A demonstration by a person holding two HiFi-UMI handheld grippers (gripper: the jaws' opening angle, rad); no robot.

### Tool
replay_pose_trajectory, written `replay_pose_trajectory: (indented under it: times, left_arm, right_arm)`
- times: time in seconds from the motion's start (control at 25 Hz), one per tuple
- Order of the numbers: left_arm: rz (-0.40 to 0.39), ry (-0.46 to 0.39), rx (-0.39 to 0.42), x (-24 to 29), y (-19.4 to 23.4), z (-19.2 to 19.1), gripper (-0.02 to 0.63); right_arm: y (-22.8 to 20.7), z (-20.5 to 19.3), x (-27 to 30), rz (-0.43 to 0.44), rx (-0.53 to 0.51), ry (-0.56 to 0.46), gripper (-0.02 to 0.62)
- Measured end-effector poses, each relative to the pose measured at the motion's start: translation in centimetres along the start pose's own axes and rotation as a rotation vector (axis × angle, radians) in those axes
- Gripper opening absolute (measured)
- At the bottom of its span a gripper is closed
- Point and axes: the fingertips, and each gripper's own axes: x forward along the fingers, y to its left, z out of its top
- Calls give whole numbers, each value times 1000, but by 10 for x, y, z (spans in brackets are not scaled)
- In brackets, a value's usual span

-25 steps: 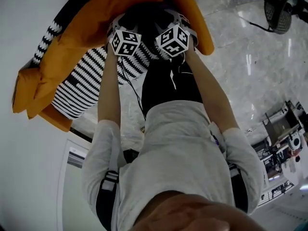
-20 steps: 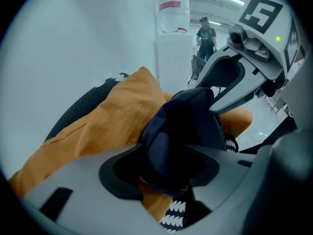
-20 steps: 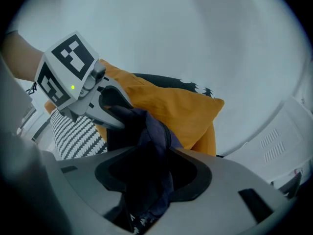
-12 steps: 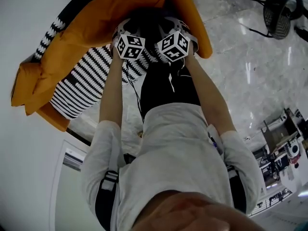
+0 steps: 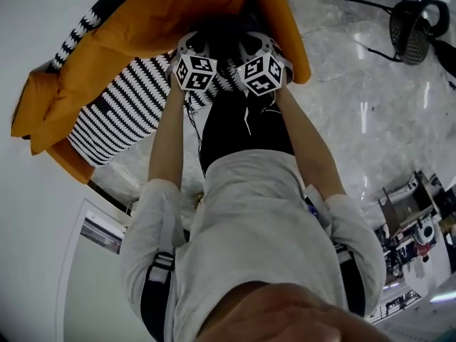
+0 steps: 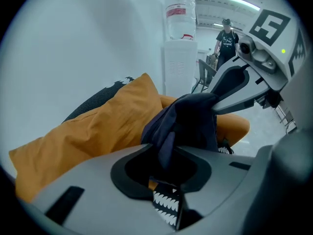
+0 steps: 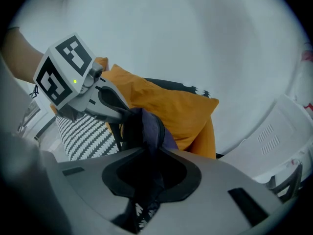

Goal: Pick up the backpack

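The left gripper (image 6: 167,155) and right gripper (image 7: 146,173) have just been closing, and each pinches a fold of the dark backpack (image 5: 222,28). It sits at top centre against the orange pillow (image 5: 135,27). The side-by-side grips probably keep it level for lifting.

I take this for a lounge corner of an office or lab. A white water dispenser (image 6: 180,67) with a clear bottle on top stands by the plain white wall (image 6: 73,38). Long ceiling strip lights (image 6: 243,2) run overhead, the polished grey stone floor (image 5: 370,112) gleams, and worktops crowded with equipment (image 5: 413,223) line one side, well apart from the sofa's orange cushions (image 5: 142,27).
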Motion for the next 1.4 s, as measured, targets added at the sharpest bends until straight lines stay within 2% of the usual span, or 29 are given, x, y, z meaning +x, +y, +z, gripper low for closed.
replay_pose_trajectory:
  times: [0.44, 0.88, 1.08, 1.4]
  left_arm:
    - [42, 50, -141, -31, -37, -28, 72]
    - [170, 11, -350, -54, -56, -31, 64]
    - [228, -7, -454, -58, -66, -31, 64]
    - [272, -40, -555, -79, -83, -44, 64]
  right_arm:
    - [20, -19, -15, 89, -35, -26, 83]
    - [34, -26, -32, 206, -120, -50, 77]
    - [32, -28, -34, 257, -125, -75, 71]
    - [51, -29, -43, 263, -110, -99, 64]
